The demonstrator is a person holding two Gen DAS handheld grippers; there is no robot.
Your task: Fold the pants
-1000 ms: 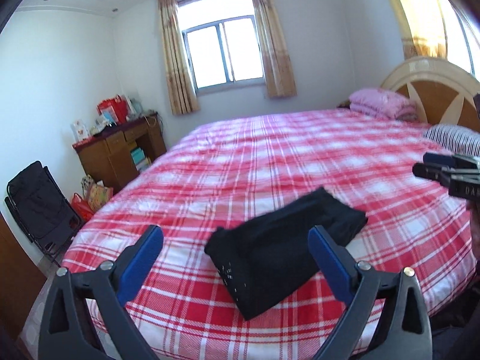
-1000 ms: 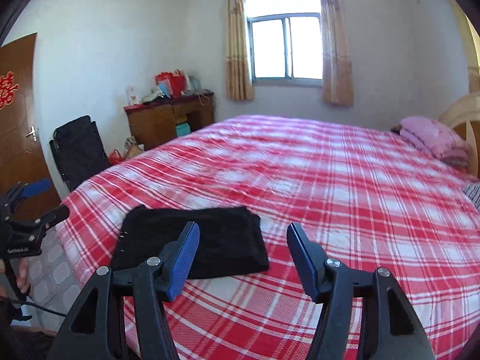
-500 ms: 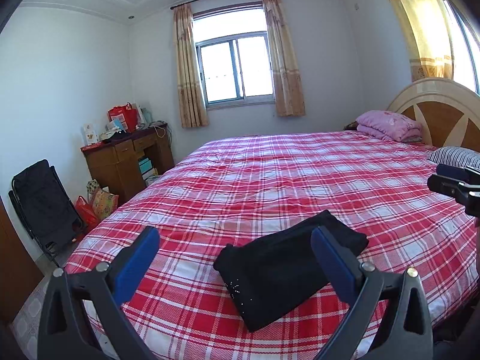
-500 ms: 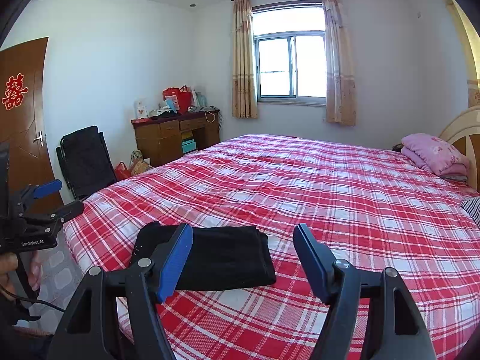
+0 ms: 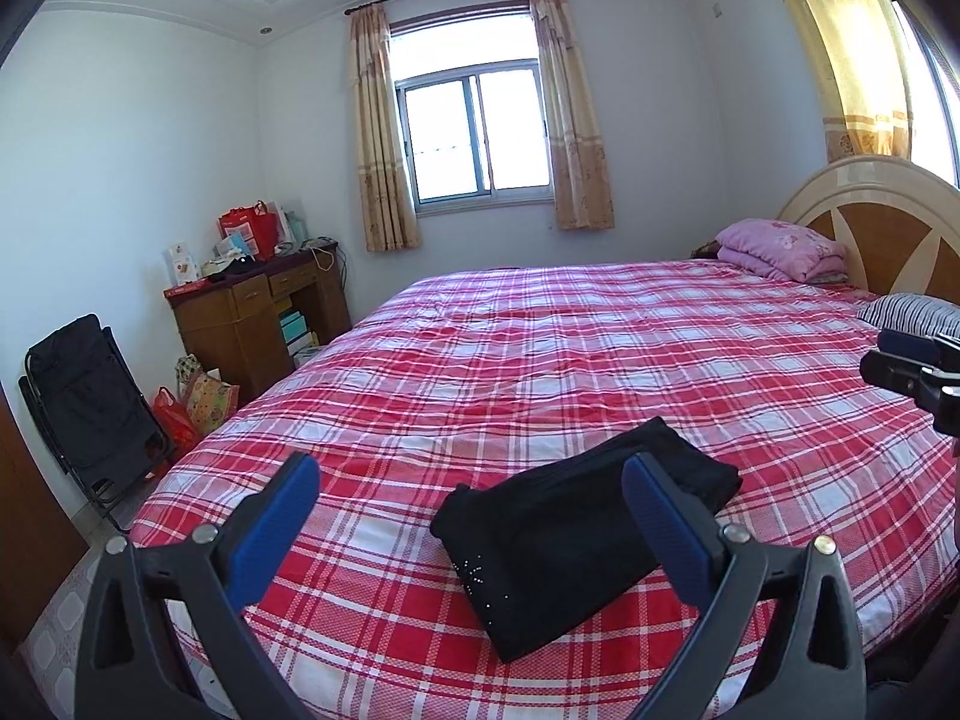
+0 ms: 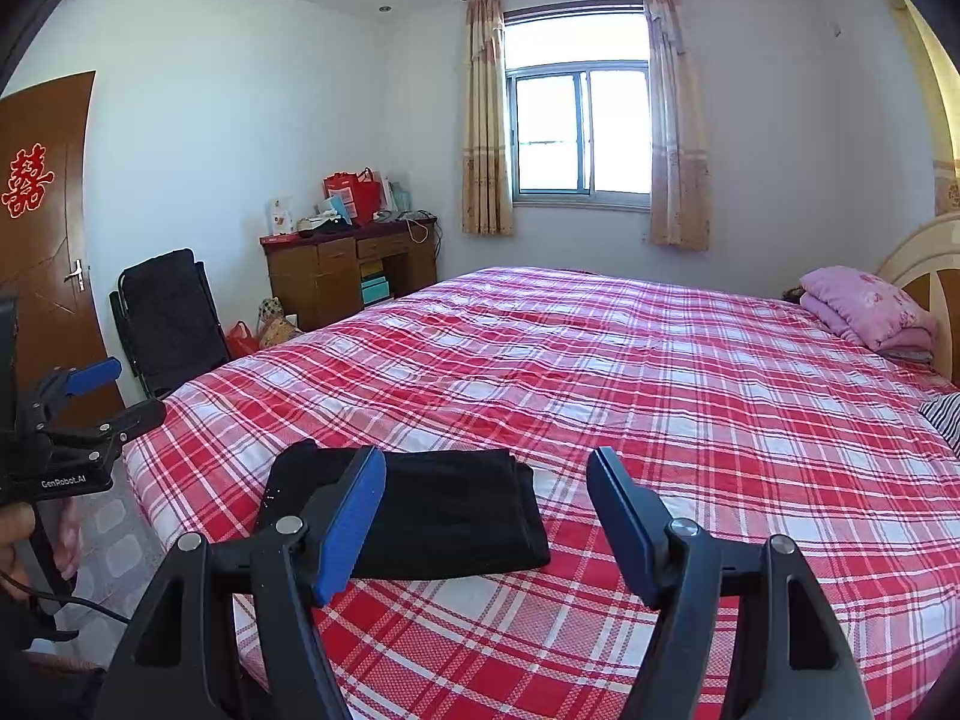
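Note:
The black pants (image 5: 564, 534) lie folded into a compact rectangle on the red plaid bed (image 5: 570, 354), near its front edge. They also show in the right wrist view (image 6: 444, 510). My left gripper (image 5: 474, 522) is open and empty, held above and in front of the pants. My right gripper (image 6: 486, 516) is open and empty, also raised off the bed just right of the pants. Each gripper appears at the edge of the other's view: the right one (image 5: 912, 369) and the left one (image 6: 72, 414).
A pink folded blanket (image 5: 780, 249) and a striped pillow (image 5: 918, 312) lie by the headboard (image 5: 888, 222). A wooden desk (image 5: 258, 312) with clutter, bags (image 5: 192, 402) and a black folded chair (image 5: 90, 408) stand at the left wall. A door (image 6: 42, 240) is at far left.
Both grippers have lifted and pulled back from the bed, so the views tilt upward. The pants lie unmoved on the bed.

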